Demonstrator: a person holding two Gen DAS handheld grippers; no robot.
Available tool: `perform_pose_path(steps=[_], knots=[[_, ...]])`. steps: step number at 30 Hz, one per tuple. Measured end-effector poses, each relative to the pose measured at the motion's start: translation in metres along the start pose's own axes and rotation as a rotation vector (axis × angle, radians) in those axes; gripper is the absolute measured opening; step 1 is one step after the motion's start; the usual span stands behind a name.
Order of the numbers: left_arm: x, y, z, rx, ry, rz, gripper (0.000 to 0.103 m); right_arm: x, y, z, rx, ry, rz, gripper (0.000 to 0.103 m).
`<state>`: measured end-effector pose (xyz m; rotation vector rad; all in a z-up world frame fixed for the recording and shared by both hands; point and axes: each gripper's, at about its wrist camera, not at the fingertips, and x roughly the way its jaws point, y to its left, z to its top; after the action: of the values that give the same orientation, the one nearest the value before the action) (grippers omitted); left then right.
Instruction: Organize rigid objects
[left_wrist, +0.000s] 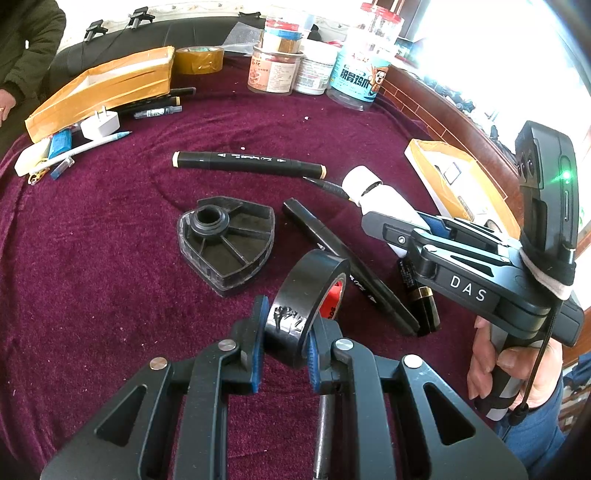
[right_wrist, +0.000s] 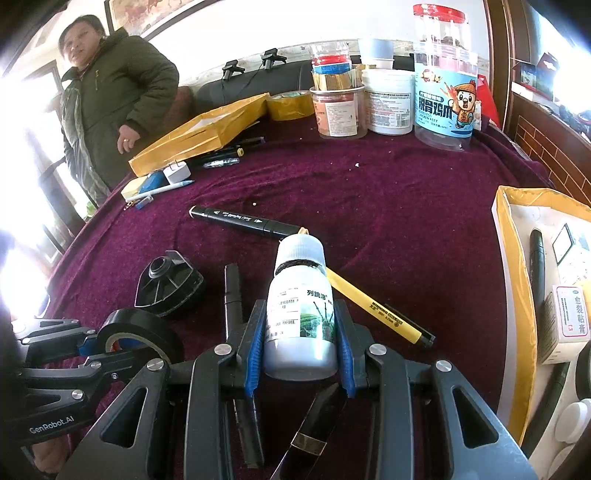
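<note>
My left gripper (left_wrist: 286, 341) is shut on a black tape roll (left_wrist: 308, 299), held upright just above the purple cloth; it also shows in the right wrist view (right_wrist: 140, 334). My right gripper (right_wrist: 299, 347) is shut on a white pill bottle (right_wrist: 301, 310), which also shows in the left wrist view (left_wrist: 380, 195). On the cloth lie a black marker (left_wrist: 247, 162), a black shield-shaped plastic part (left_wrist: 227, 242), another black marker (left_wrist: 351, 266), a yellow pen (right_wrist: 376, 306) and a black-gold tube (left_wrist: 424, 302).
An open yellow-taped box (right_wrist: 517, 295) holding small items stands at the right. A flat yellow box (left_wrist: 103, 88), brown tape (left_wrist: 199, 59), pens and a charger (left_wrist: 99, 123) lie at the back left. Jars (left_wrist: 354, 70) stand at the back. A person (right_wrist: 107, 96) stands beyond the table.
</note>
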<state>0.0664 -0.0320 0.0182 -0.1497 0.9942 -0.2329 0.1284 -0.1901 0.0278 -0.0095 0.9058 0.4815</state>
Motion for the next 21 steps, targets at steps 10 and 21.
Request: perform_pose_path(steps=[10, 21], knots=[[-0.0013, 0.0, 0.0004, 0.002, -0.002, -0.002, 0.016, -0.0009, -0.0002, 0.0003, 0.004, -0.002, -0.002, 0.03], [-0.0007, -0.0006, 0.0003, 0.004, -0.002, -0.002, 0.016, -0.0009, 0.0009, 0.0006, 0.003, -0.002, -0.003, 0.03]])
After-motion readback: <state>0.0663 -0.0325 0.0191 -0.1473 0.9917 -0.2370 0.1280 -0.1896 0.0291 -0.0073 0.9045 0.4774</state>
